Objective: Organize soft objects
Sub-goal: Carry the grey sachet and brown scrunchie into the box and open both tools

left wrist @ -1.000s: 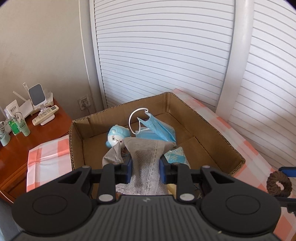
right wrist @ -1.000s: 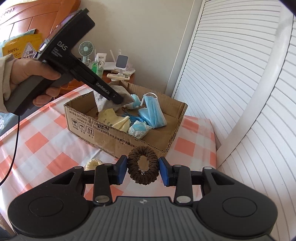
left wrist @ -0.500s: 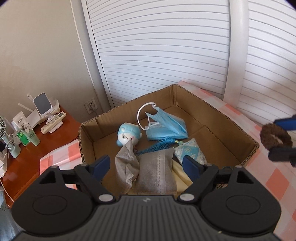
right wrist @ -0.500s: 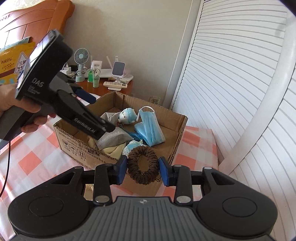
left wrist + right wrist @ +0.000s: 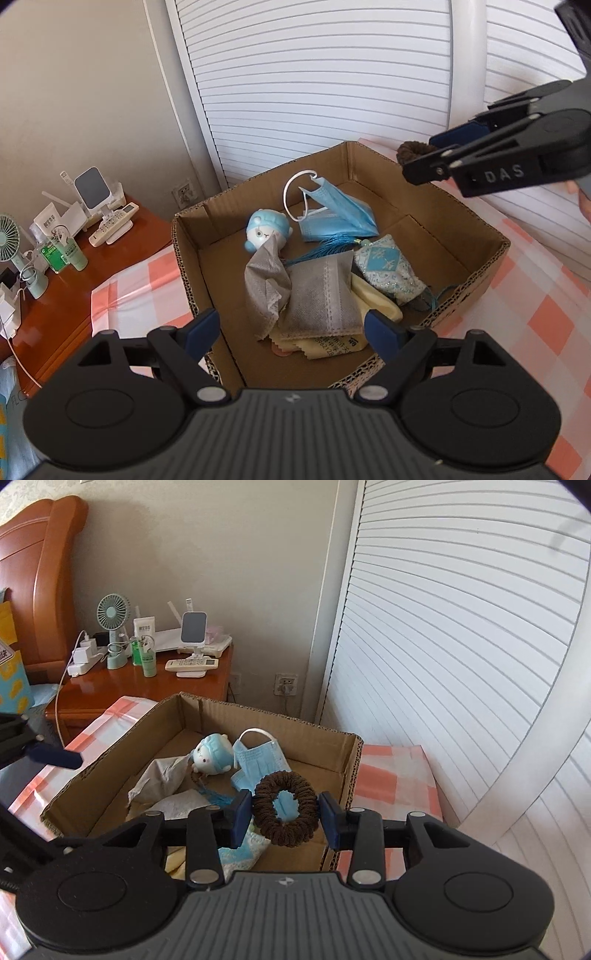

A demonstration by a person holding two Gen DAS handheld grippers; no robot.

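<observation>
An open cardboard box (image 5: 476, 267) (image 5: 352, 760) sits on a checked cloth. It holds a grey cloth pouch (image 5: 317, 295), a blue face mask (image 5: 338, 216) (image 5: 258, 758), a small blue plush doll (image 5: 266, 230) (image 5: 214, 755), a patterned blue sachet (image 5: 388, 267) and a yellow cloth (image 5: 373, 302). My left gripper (image 5: 291, 330) is open and empty above the box's near edge. My right gripper (image 5: 286, 814) (image 5: 417, 158) is shut on a brown scrunchie (image 5: 286, 814) (image 5: 412, 149), held above the box's right side.
A wooden bedside table (image 5: 147, 686) (image 5: 55, 291) at the left carries a small fan (image 5: 113, 616), chargers, bottles and a remote control (image 5: 192, 663). White slatted doors (image 5: 443, 664) stand behind the box. The checked cloth (image 5: 535, 332) stretches to the right.
My left gripper opened and let the grey pouch drop into the box, then drew back. My right gripper carried the scrunchie up and over the box.
</observation>
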